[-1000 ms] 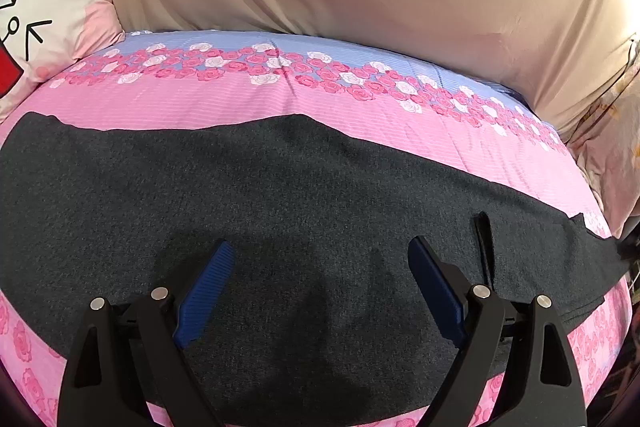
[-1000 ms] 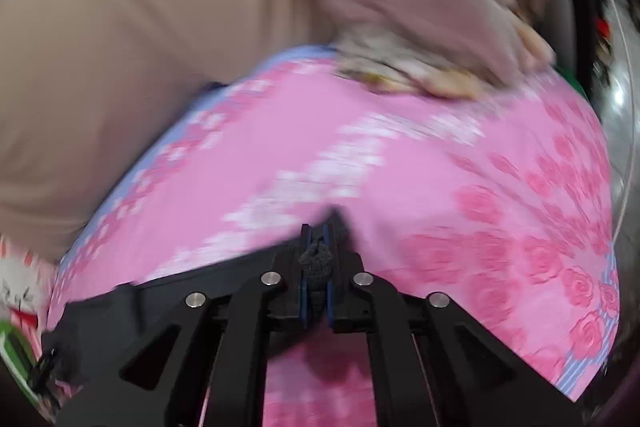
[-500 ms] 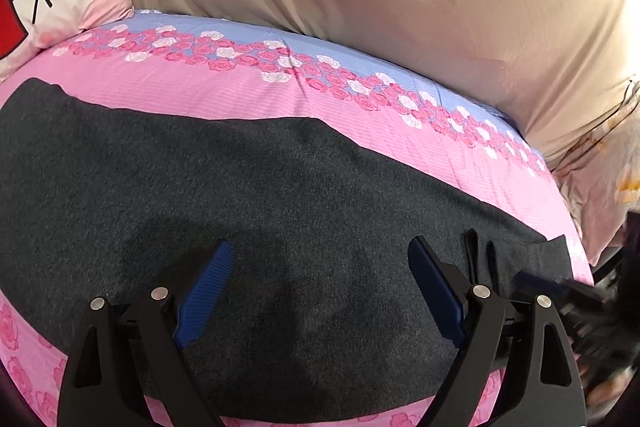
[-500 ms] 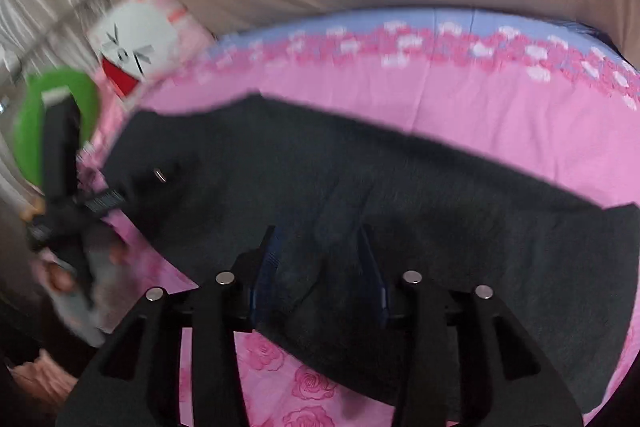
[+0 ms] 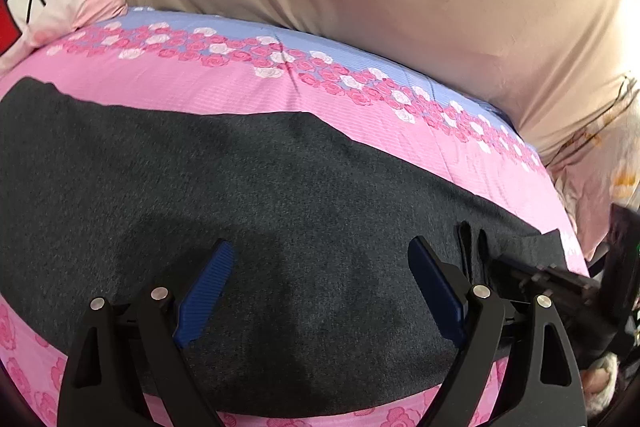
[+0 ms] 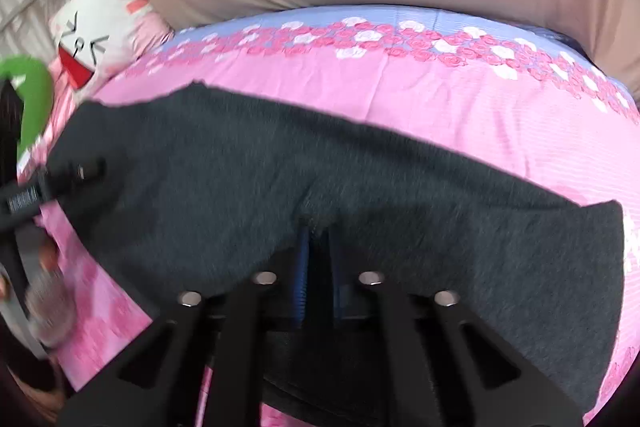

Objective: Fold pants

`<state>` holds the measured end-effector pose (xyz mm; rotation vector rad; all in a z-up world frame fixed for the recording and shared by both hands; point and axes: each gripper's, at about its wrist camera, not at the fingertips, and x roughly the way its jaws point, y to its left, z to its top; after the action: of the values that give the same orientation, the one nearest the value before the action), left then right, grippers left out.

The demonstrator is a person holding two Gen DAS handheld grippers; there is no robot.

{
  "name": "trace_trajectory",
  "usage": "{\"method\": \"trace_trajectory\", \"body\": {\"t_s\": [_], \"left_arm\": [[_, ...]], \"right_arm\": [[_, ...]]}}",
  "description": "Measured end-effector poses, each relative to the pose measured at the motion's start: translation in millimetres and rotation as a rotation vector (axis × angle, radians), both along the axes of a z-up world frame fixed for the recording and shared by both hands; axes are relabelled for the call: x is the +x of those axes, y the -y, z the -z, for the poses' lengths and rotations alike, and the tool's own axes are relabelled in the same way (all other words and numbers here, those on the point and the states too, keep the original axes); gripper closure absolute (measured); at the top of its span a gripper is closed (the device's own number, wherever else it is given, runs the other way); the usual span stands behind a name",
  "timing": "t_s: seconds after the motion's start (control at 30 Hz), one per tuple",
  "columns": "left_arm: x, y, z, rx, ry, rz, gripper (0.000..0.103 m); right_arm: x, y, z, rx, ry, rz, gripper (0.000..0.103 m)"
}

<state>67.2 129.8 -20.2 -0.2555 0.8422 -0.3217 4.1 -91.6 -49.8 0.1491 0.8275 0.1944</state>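
Bedsheet (image 5: 248, 95), pink, under pants (image 5: 280, 211)

The pants (image 5: 280, 211) are dark, matt, fuzzy knit cloth on a smooth printed cotton-like bedsheet (image 5: 240, 91). The left gripper (image 5: 320, 291) is matt black plastic with ribbed blue pads (image 5: 208, 291) and shiny metal rivets (image 5: 159, 293).

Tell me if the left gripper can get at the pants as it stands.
Probably yes. The left gripper hangs open right over the dark pants on the bed, with nothing between its fingers and the cloth. The right gripper is already shut on the pants' near edge.
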Motion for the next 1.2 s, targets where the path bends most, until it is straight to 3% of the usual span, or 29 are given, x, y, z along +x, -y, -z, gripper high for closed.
{"method": "trace_trajectory", "body": {"t_s": [0.13, 0.23, 0.3, 0.4, 0.47, 0.53, 0.63, 0.7, 0.8, 0.83, 0.87, 0.9, 0.93, 1.1, 1.2], "left_arm": [[0.2, -1.7, 0.1, -0.010, -0.004, 0.001, 0.016], [-0.7, -2.1, -0.6, -0.009, 0.002, 0.000, 0.016], [-1.1, -3.9, 0.0, -0.014, 0.000, -0.004, 0.016], [-0.3, -9.6, 1.2, -0.042, -0.011, -0.011, 0.016], [1.4, -11.1, 2.0, -0.054, -0.020, -0.011, 0.016], [0.7, -9.7, 1.7, -0.050, -0.018, -0.006, 0.016], [-1.9, -3.2, -0.1, -0.033, -0.004, 0.022, 0.016], [-2.7, -0.3, -0.5, -0.023, 0.000, 0.031, 0.016], [-2.4, 2.4, 0.8, -0.007, -0.002, 0.032, 0.016], [-2.1, 2.4, 1.2, -0.006, -0.004, 0.031, 0.016], [-1.8, 2.0, 1.6, -0.005, -0.006, 0.027, 0.016], [-1.6, 1.4, 1.6, -0.005, -0.006, 0.024, 0.016], [-1.4, 0.7, 1.7, -0.006, -0.006, 0.019, 0.016], [0.0, 2.3, 3.1, -0.003, -0.012, 0.031, 0.016], [2.7, 12.9, 5.8, -0.003, -0.042, 0.091, 0.016]], "right_arm": [[-1.7, -12.6, -29.7, 0.093, 0.057, -0.060, 0.097], [17.7, -39.3, 15.7, 0.008, -0.078, -0.118, 0.092], [10.1, -34.8, 18.2, 0.024, -0.024, -0.107, 0.092], [-11.4, -7.1, -4.9, 0.087, 0.008, -0.062, 0.086], [-35.8, 25.2, -26.7, 0.071, 0.073, 0.012, 0.060], [-59.7, 58.1, -38.0, 0.048, 0.106, 0.106, 0.047], [-84.1, 111.2, -29.6, 0.017, 0.078, 0.250, 0.047], [-94.4, 141.9, -10.1, 0.074, 0.027, 0.326, 0.047], [-95.5, 156.9, 13.8, 0.163, -0.020, 0.344, 0.042], [-91.5, 156.0, 19.5, 0.187, -0.030, 0.333, 0.043], [-85.8, 156.1, 28.5, 0.230, -0.049, 0.295, 0.069], [-84.5, 155.4, 29.6, 0.229, -0.053, 0.297, 0.081], [-88.6, 161.2, 25.1, 0.229, -0.034, 0.305, 0.086], [-99.8, 188.0, 22.9, 0.244, -0.018, 0.350, 0.087], [-96.0, 177.7, 29.5, 0.189, -0.058, 0.332, 0.080]]}}
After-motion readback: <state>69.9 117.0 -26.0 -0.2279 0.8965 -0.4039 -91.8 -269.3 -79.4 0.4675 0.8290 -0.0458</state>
